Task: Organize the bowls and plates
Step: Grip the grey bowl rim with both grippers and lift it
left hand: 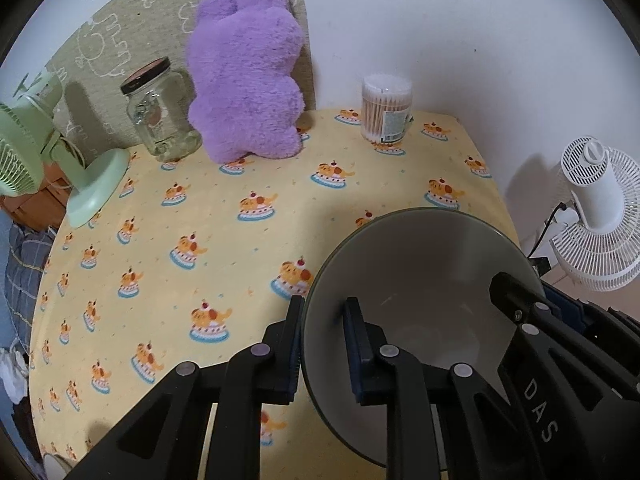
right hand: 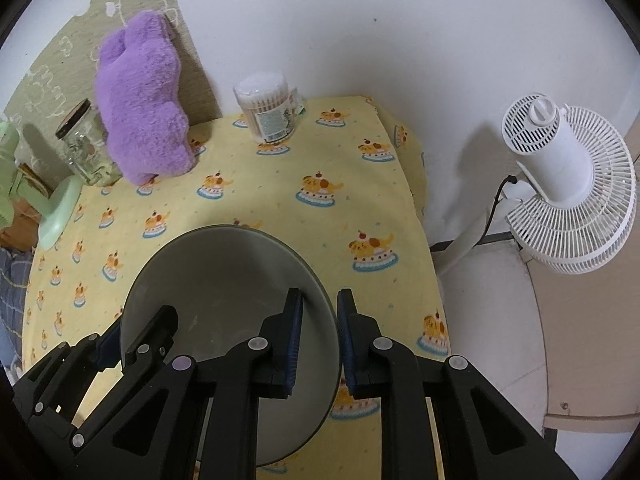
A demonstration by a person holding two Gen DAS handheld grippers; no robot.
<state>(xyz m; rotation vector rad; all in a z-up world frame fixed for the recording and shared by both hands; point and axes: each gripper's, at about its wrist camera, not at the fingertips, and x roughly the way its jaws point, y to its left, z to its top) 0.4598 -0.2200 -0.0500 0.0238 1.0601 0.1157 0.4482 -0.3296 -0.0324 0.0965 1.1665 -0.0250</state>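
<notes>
Smooth grey bowl (left hand: pixel 420 280), round w/ a thin dark rim, glossy inside, nothing in it. It sits at the near right part of the table, over the yellow cloth (left hand: pixel 160 240) printed w/ cartoon cakes. Left gripper (left hand: pixel 324 344) pinches the bowl's left rim, one finger inside, one outside. Right gripper (right hand: pixel 320 344) straddles the right rim the same way; whether it's fully clamped, can't tell. Back row: fluffy purple plush (left hand: pixel 244 80), clear glass jar (left hand: pixel 160 116) w/ black lid, contents unclear, and a clear plastic tub (left hand: pixel 386 108) packed w/ cotton swabs. Mint fan (left hand: pixel 36 152) left, white grille fan (right hand: pixel 568 184) right.
</notes>
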